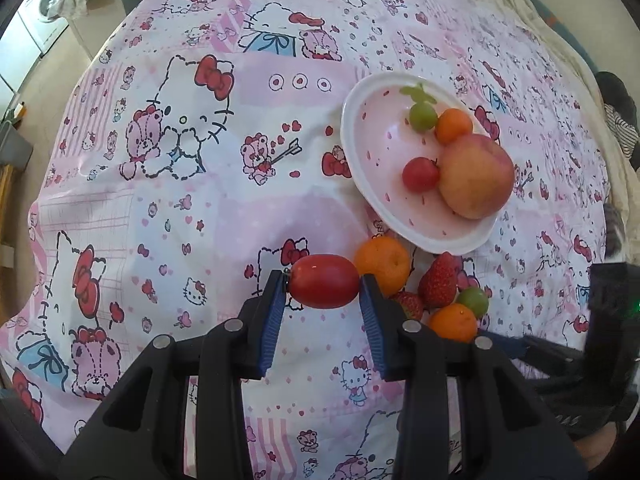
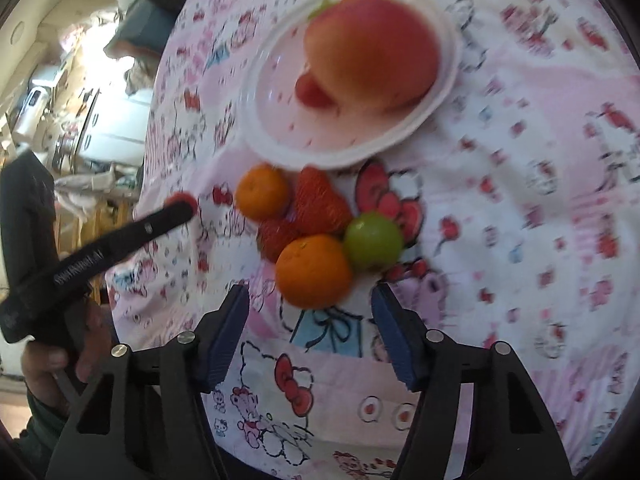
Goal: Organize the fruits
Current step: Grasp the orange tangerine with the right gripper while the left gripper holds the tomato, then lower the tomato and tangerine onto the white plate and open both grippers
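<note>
My left gripper (image 1: 323, 286) is shut on a red cherry tomato (image 1: 323, 287), held above the cloth just left of the loose fruit. A pink plate (image 1: 370, 196) at right holds a peach (image 1: 476, 176), a small orange (image 1: 453, 125), a green grape (image 1: 422, 116) and a red tomato (image 1: 420, 174). Beside the plate lie two oranges (image 1: 382, 265) (image 1: 454, 322), two strawberries (image 1: 438, 280) and a green grape (image 1: 474, 301). My right gripper (image 2: 310, 308) is open, its jaws either side of the near orange (image 2: 314, 271), next to the grape (image 2: 374, 240).
A pink cartoon-print cloth (image 1: 180, 220) covers the table. The left gripper (image 2: 120, 236) and the hand holding it show at the left of the right wrist view. White appliances (image 1: 36, 28) stand beyond the table's far left edge.
</note>
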The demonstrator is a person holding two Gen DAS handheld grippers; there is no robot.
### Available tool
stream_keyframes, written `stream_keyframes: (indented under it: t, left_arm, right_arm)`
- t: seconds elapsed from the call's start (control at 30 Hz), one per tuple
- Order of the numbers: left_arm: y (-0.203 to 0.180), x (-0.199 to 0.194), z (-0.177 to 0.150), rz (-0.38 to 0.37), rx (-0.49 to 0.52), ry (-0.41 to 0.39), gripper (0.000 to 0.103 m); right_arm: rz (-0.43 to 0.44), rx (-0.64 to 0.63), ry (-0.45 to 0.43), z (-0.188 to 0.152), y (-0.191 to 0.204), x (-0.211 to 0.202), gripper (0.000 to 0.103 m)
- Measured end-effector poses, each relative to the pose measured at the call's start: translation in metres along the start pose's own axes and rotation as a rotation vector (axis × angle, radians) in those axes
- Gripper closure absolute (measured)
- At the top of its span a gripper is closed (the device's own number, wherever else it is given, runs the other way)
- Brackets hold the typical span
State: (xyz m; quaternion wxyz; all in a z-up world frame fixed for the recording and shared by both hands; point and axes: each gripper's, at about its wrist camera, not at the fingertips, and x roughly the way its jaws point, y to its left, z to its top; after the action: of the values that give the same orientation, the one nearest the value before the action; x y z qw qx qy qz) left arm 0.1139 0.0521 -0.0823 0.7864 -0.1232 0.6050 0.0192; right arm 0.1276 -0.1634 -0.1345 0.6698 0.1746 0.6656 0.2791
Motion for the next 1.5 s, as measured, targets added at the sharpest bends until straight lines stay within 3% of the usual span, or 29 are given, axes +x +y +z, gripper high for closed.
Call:
stream_keyframes:
  t: [0.23, 0.37, 0.6, 1.0, 1.33, 1.5]
  left_arm:
    - [0.0, 0.0, 0.002, -0.035, -0.013, 0.01, 0.069]
    - [0.002, 0.001, 0.003, -0.035, -0.024, 0.011, 0.069]
    - [0.003, 0.001, 0.004, -0.024, -0.028, 0.002, 0.069]
    - [-0.003, -0.003, -0.003, 0.008, 0.017, -0.033, 0.069]
    - [0.006, -0.022, 0.001, 0.033, 0.006, -0.156, 0.069]
    - [0.001, -0.027, 0.0, 0.033, 0.026, -0.175, 0.069]
  right_arm:
    - [-0.017, -0.003, -0.01, 0.004, 0.001, 0.01, 0.041]
    - [-0.035, -0.016, -0.02, 0.004, 0.002, 0.009, 0.057]
    - [0.002, -0.046, -0.035, -0.005, 0.004, -0.003, 0.058]
    - [-0.008, -0.107, -0.084, -0.02, 0.011, -0.023, 0.058]
    - [-0.015, -0.116, -0.305, -0.01, 0.012, -0.074, 0.058]
    - [-0.04, -0.096, -0.365, -0.006, 0.009, -0.086, 0.058]
